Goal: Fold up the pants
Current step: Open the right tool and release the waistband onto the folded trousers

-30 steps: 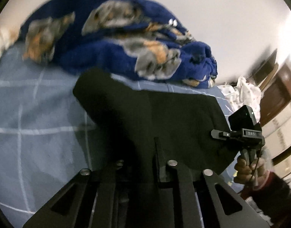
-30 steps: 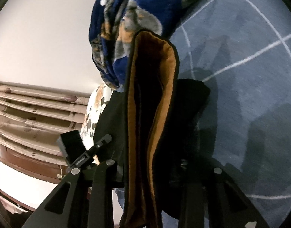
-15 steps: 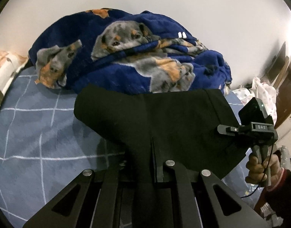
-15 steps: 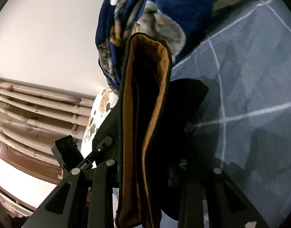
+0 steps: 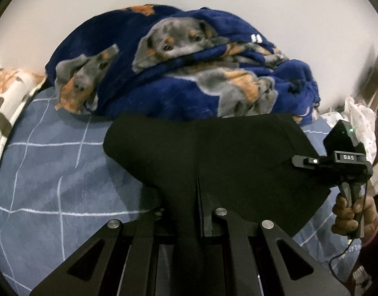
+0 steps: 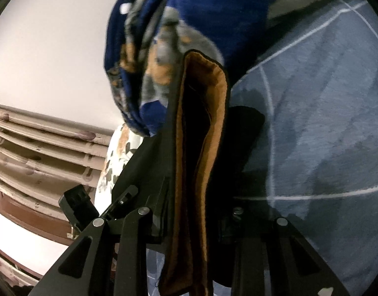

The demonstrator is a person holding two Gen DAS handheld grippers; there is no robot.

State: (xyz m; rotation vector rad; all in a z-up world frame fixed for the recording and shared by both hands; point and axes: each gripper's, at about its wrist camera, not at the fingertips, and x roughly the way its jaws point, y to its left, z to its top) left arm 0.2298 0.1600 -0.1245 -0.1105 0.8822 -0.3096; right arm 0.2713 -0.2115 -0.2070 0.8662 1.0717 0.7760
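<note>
Black pants [image 5: 213,153] hang stretched between my two grippers above the bed. In the left wrist view my left gripper [image 5: 189,212] is shut on one edge of the cloth, which drapes over its fingers and hides the tips. At the right of that view a hand holds my right gripper [image 5: 305,161], clamped on the other end. The right wrist view shows that gripper [image 6: 196,209] shut on a thick fold of the pants [image 6: 203,123], whose orange-brown lining faces the camera. My left gripper [image 6: 124,194] shows at the lower left there.
A bunched blue blanket [image 5: 184,74] printed with dogs lies just beyond the pants, against a white wall. The bed sheet [image 5: 53,172] is grey-blue with white grid lines. A floral pillow [image 5: 6,103] sits at the left, white cloth [image 5: 359,118] and brown furniture at the right.
Both grippers have shifted across the bed with the pants still clamped. The blue blanket now looks nearer and sits lower in the left wrist view, which has tipped up a little.
</note>
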